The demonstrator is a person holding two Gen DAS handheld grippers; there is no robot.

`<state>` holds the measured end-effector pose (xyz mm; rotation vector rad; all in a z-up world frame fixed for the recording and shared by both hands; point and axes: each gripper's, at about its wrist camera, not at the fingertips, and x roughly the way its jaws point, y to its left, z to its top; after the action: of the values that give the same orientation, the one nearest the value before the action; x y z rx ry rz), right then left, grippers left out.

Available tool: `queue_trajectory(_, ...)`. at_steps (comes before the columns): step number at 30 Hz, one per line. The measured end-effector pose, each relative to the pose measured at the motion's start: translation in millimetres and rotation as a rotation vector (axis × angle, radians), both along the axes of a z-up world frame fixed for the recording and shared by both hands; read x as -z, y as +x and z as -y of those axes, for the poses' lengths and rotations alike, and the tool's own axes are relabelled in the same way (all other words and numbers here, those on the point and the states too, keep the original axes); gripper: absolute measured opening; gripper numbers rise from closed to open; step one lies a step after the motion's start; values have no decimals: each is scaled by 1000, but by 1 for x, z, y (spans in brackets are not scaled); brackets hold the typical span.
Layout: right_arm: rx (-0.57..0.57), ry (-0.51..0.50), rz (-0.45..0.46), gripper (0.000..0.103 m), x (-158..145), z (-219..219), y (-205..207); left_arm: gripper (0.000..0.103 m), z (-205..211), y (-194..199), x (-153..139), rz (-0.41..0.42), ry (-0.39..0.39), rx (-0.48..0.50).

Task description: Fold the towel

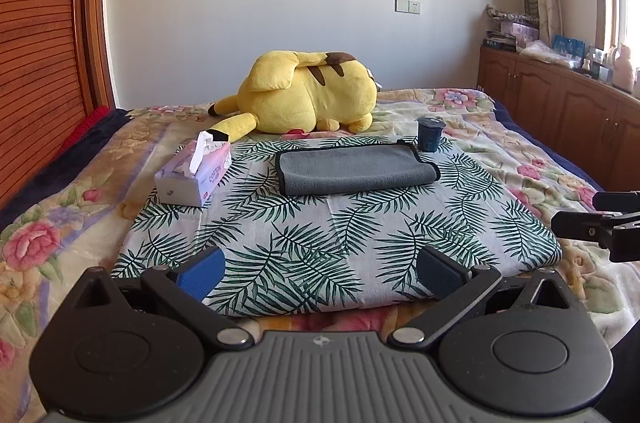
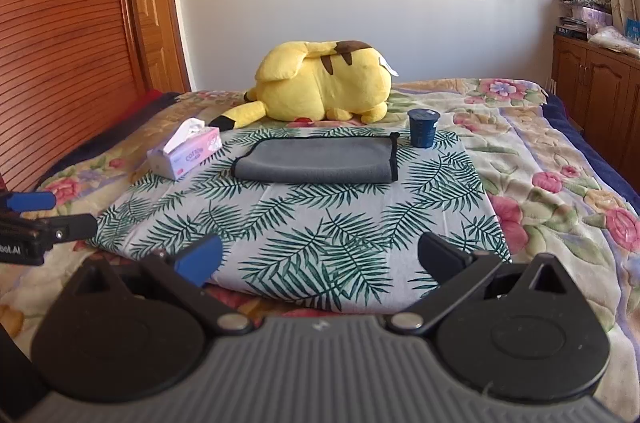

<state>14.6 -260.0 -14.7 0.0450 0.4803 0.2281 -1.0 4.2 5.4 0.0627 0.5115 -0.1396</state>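
1. The gray towel [image 1: 354,169] lies folded on the far half of a leaf-print cloth [image 1: 320,247], at 12 o'clock from the left gripper [image 1: 320,273], well apart from its fingertips; the jaws stand wide and hold nothing.
2. From the right wrist camera, the towel [image 2: 316,161] sits likewise at 12 o'clock, well ahead of the right gripper [image 2: 320,259], whose jaws are also spread wide and empty.
3. The towel is soft, plush-looking and rectangular, edged in black binding, with a rounded fold along its near edge.
4. The leaf-print cloth is flat woven fabric with green fronds on pale gray, spread over a floral bedspread [image 1: 52,223].
5. A tissue box [image 1: 196,175] with a sheet sticking up rests at 10 o'clock, near the towel's left end.
6. A dark blue cup [image 1: 430,134] stands upright at 1 o'clock, just beside the towel's far right corner.
7. A yellow plush toy [image 1: 312,91] lies behind the towel at 12 o'clock.
8. Bare cloth fills the stretch between grippers and towel.
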Motion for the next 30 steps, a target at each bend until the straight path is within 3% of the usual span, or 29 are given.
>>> queue_trajectory(12,14,-25,72,103,3,-1,-7,85,4,-6,8,69,20,-7)
queue_trajectory(30,87,-2,146,103,1,7,-15,85,-4,-14,5,136,-9,-62)
